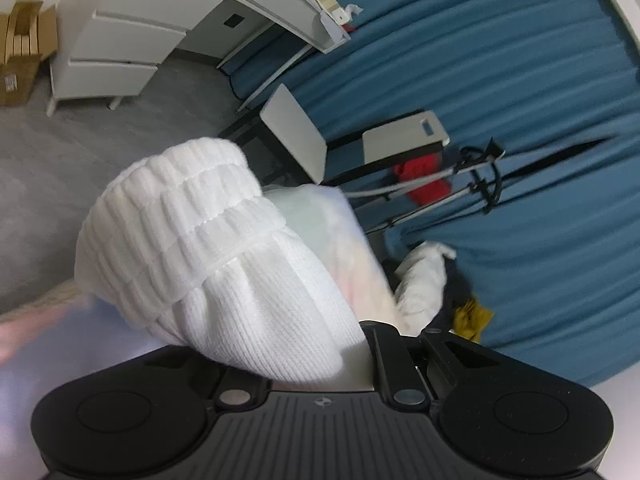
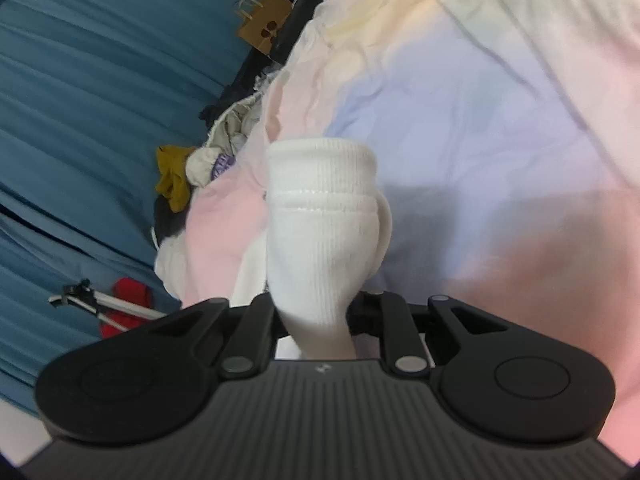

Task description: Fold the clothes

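Observation:
A white ribbed knit garment (image 1: 224,248) with an elastic band fills the middle of the left wrist view. My left gripper (image 1: 320,364) is shut on its lower end; the fingertips are hidden by the cloth. In the right wrist view my right gripper (image 2: 320,332) is shut on another part of the white knit garment (image 2: 324,216), which stands up from the jaws with its cuff folded over. A pastel sheet (image 2: 460,120) lies behind it.
A heap of clothes (image 2: 200,176) with a mustard piece lies left of the pastel sheet. Blue curtain (image 1: 500,60) hangs behind. A white drawer unit (image 1: 120,48), a small table (image 1: 296,132), a red cloth (image 1: 424,176) and a tripod (image 1: 460,184) stand around.

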The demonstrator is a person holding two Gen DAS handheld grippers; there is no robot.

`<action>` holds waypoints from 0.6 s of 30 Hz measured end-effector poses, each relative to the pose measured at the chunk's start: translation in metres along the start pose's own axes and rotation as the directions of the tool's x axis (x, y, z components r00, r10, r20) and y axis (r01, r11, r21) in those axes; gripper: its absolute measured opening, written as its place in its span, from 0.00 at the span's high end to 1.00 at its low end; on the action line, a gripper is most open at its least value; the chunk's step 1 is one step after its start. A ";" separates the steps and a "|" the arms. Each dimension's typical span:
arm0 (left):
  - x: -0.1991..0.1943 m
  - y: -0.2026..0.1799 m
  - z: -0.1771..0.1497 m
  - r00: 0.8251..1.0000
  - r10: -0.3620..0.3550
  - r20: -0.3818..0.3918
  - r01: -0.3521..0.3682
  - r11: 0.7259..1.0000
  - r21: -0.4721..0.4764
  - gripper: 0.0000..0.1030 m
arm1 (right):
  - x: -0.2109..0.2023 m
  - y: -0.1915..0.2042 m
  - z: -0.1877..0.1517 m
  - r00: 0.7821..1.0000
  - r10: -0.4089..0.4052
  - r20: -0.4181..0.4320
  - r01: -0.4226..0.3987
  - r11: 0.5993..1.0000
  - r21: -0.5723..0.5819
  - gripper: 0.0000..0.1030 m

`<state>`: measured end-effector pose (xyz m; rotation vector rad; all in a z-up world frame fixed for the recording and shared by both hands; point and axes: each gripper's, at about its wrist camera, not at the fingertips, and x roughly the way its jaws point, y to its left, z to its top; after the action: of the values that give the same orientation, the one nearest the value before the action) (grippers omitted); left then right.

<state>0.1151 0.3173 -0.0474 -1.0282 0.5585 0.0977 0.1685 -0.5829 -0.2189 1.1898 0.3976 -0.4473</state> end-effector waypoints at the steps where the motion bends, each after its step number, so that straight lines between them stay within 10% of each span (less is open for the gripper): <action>1: -0.009 0.003 0.000 1.000 0.012 -0.008 -0.012 1.000 0.011 0.88 | -0.005 -0.007 -0.001 1.000 -0.006 -0.010 0.006 1.000 0.011 0.83; 10: -0.007 0.034 -0.032 0.992 0.109 -0.058 -0.103 0.989 0.107 0.82 | -0.006 -0.052 -0.009 0.998 0.002 -0.065 0.006 0.993 0.120 0.84; 18: -0.036 0.025 -0.041 0.973 0.223 -0.058 -0.212 0.965 0.158 0.22 | -0.004 -0.060 -0.013 0.998 0.002 -0.069 0.004 0.996 0.091 0.84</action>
<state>0.0604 0.3030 -0.0656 -0.8234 0.7359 0.2086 0.1325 -0.5882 -0.2679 1.2964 0.4408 -0.4303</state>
